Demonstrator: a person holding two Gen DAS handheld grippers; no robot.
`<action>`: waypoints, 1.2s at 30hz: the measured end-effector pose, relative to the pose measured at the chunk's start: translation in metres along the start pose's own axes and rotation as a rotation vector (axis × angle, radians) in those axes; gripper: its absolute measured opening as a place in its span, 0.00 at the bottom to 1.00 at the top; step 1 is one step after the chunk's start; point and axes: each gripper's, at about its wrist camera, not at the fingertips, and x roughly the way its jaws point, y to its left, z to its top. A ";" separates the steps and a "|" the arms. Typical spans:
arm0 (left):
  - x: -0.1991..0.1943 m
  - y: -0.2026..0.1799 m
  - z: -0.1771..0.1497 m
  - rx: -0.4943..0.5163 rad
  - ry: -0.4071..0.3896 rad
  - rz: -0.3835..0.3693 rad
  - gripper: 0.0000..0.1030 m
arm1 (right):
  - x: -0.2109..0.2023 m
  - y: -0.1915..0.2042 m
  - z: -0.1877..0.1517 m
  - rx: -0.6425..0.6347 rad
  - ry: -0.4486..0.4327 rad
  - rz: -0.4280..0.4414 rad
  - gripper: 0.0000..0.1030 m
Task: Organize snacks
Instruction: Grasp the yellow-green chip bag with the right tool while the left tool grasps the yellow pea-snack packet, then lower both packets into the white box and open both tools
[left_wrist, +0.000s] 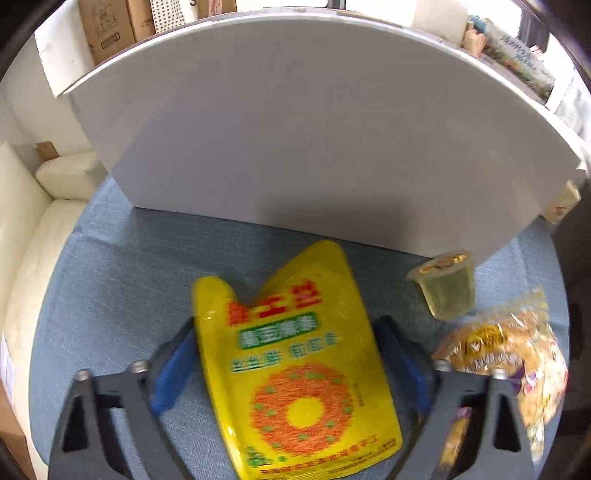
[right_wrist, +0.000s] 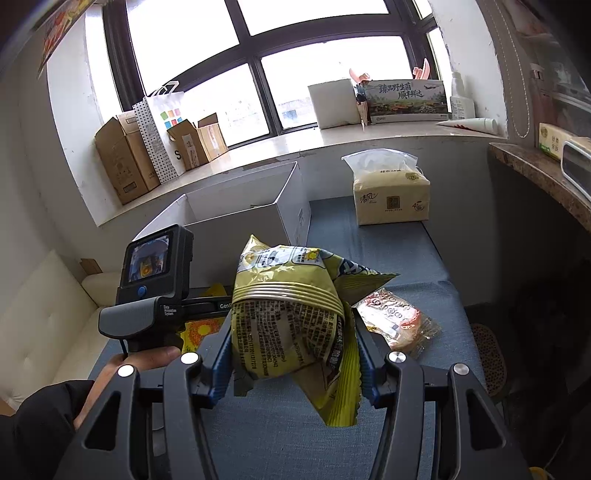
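Four snacks are out, plus one box. The left tool (left_wrist: 286, 354) has its two blue-padded fingers pressed against the sides of a yellow packet (left_wrist: 291, 369), which stands between them over the blue cloth (left_wrist: 110, 280). The right tool (right_wrist: 291, 350) is clamped on a green-yellow bag (right_wrist: 291, 325), held up off the cloth with its crimped end hanging below the pads. Still lying loose: one jelly cup (left_wrist: 445, 286) with clear yellowish contents, just in front of the white box (left_wrist: 295, 140), and one clear-wrapped pastry (left_wrist: 506, 354) right of the left tool, near the cup.

From the right wrist view the white box (right_wrist: 243, 214) is open-topped, standing at the far left of the cloth-covered counter. One pack of tissues (right_wrist: 391, 195) sits at the far end, well apart from the snacks. Behind runs a pale windowsill (right_wrist: 332, 147) under a dark-framed window, carrying three brown cartons (right_wrist: 122, 162), a dotted paper bag (right_wrist: 159, 129) and a printed carton. A cream sofa (right_wrist: 48, 314) stands to the left.
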 end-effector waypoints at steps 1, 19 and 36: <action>-0.002 0.000 -0.001 0.023 0.001 -0.009 0.81 | 0.000 0.000 0.000 0.000 0.000 0.001 0.58; -0.115 0.083 -0.046 0.235 -0.193 -0.265 0.52 | 0.014 0.028 -0.007 -0.051 0.040 0.027 0.58; -0.171 0.098 0.089 0.225 -0.337 -0.265 0.52 | 0.060 0.063 0.115 -0.101 -0.004 0.133 0.58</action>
